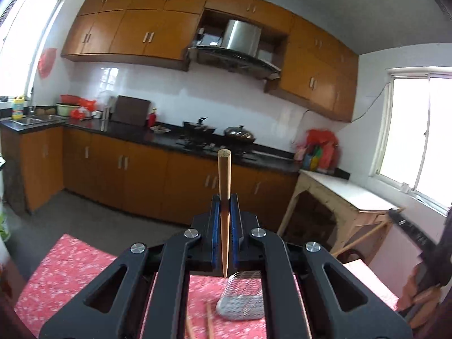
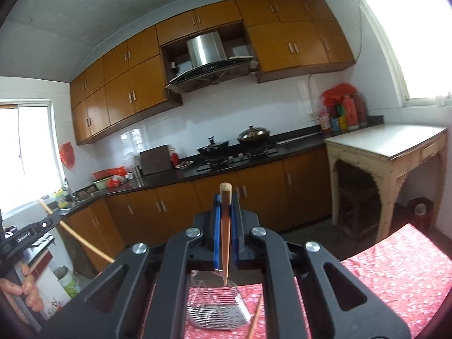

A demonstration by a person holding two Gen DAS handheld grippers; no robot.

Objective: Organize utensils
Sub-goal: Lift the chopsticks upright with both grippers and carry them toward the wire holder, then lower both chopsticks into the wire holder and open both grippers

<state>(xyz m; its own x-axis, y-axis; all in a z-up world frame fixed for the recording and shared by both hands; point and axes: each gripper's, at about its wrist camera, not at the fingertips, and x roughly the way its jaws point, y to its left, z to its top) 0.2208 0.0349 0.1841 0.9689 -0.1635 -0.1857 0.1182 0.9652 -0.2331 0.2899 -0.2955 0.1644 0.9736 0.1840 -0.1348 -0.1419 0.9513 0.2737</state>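
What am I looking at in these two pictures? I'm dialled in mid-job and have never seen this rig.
There is no robot arm. A person carries two hand-held grippers, each with a wide-angle camera looking along its two fingers, so each picture is one gripper's own view.

The left view shows the left gripper, shut on a wooden chopstick that stands upright between the blue pads. The right view shows the right gripper, shut on another chopstick the same way. At that picture's left edge you see the person's hand on the other gripper.

Below lies a red flowered cloth with a wire utensil holder on it and more chopsticks beside it. Behind is a kitchen: cabinets, stove, pots.
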